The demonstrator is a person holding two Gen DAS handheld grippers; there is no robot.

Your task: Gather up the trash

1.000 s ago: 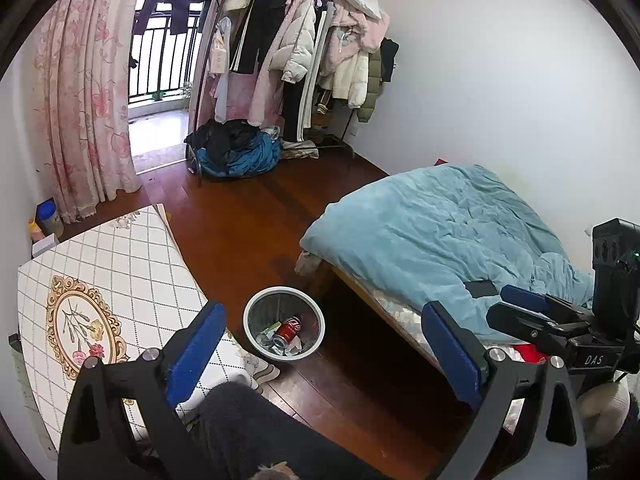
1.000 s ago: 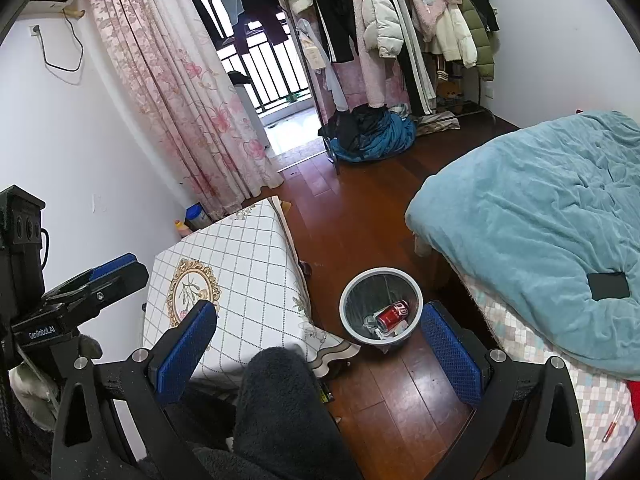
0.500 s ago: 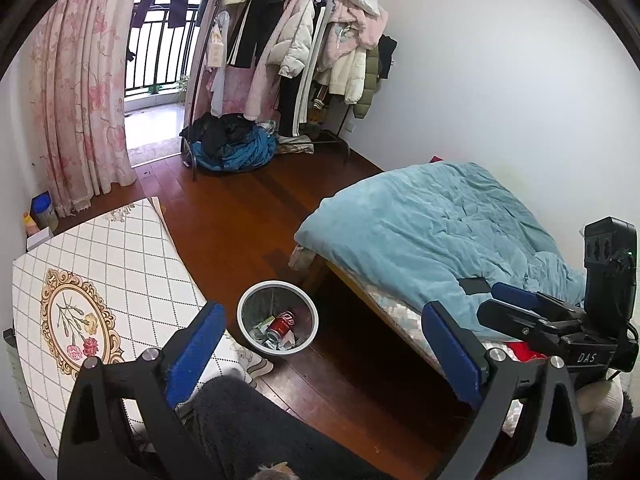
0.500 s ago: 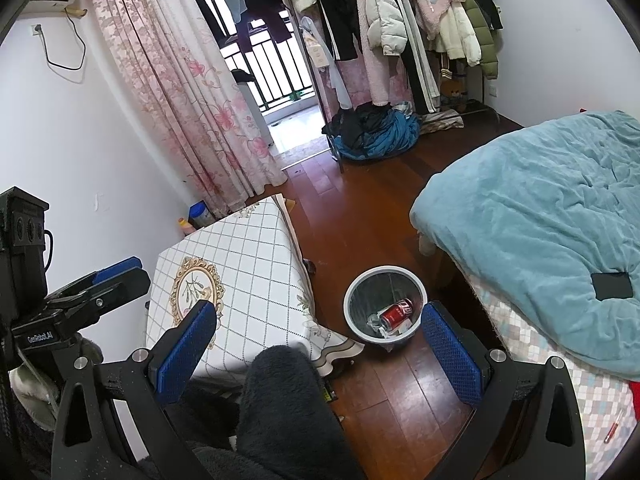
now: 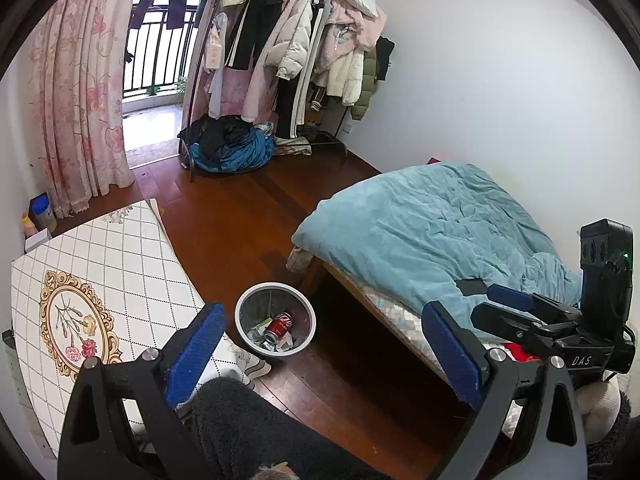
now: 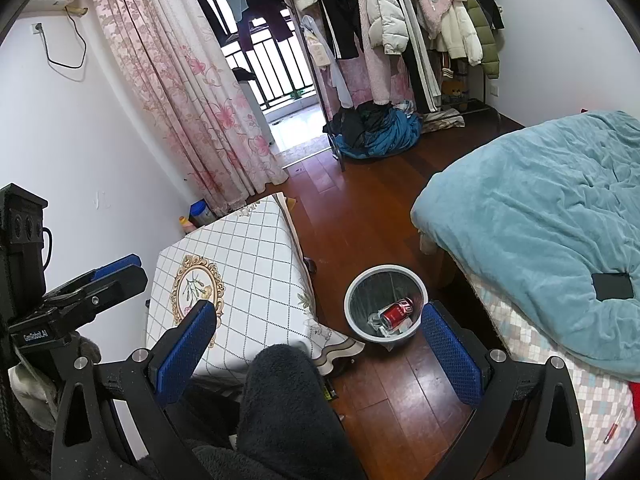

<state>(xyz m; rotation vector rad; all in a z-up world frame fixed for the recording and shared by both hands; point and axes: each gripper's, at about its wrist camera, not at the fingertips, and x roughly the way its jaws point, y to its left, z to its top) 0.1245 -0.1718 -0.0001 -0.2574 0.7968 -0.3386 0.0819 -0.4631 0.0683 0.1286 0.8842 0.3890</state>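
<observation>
A grey round trash bin (image 5: 244, 322) stands on the wooden floor between the table and the bed; it also shows in the right wrist view (image 6: 354, 320). Inside lie a red soda can (image 5: 279, 325) (image 6: 396, 312) and crumpled wrappers. My left gripper (image 5: 324, 356) is open and empty, held high above the floor. My right gripper (image 6: 320, 354) is open and empty, also high above the bin. The right gripper shows at the right edge of the left wrist view (image 5: 520, 308). The left gripper shows at the left edge of the right wrist view (image 6: 108, 276).
A table with a checked floral cloth (image 5: 100, 280) (image 6: 240, 264) stands left of the bin. A bed with a teal blanket (image 5: 420, 224) (image 6: 540, 200) is on the right. A loaded clothes rack (image 5: 288, 60), a clothes pile (image 5: 228, 148) and a pink curtain (image 5: 76, 100) stand at the back. My dark-trousered leg (image 6: 280, 408) is below.
Both views have shifted slightly; the bin sits a little lower left in the left wrist view and a little further right in the right wrist view. Both grippers stay open.
</observation>
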